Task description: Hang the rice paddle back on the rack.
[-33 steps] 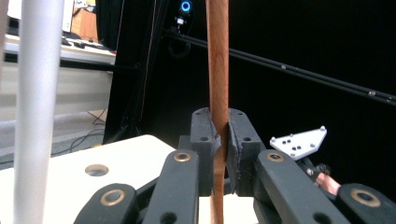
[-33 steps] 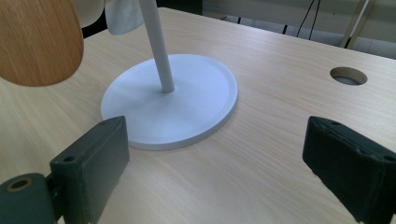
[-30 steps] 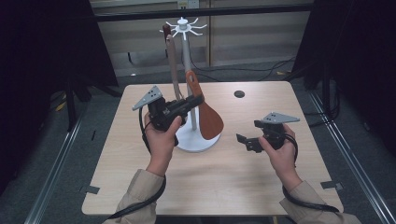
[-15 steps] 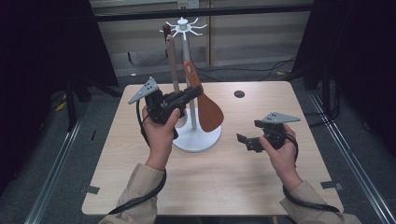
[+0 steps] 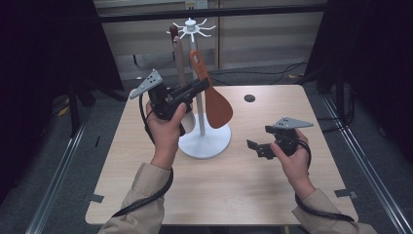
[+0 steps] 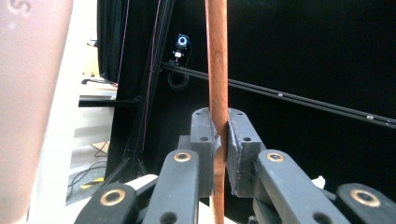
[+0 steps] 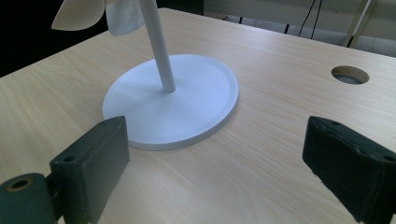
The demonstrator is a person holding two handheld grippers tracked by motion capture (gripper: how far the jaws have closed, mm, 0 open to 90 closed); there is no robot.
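My left gripper is shut on the handle of an orange-brown spatula, held up beside the pole of a white utensil stand. The spatula's blade hangs clear above the stand's round base, and its handle tip reaches toward the hooked crown. In the left gripper view the handle runs upright between the closed jaws of the left gripper. My right gripper rests low over the table right of the base, open and holding nothing. Between the wide jaws of the right gripper lies the stand's base.
A beige utensil and a dark brown one hang from the crown on the stand's left side. The beige one looms close at the left of the left gripper view. A round hole sits in the tabletop at the back.
My left gripper has raised the spatula along the stand's pole, so its blade is now well above the base. The right gripper has stayed where it was.
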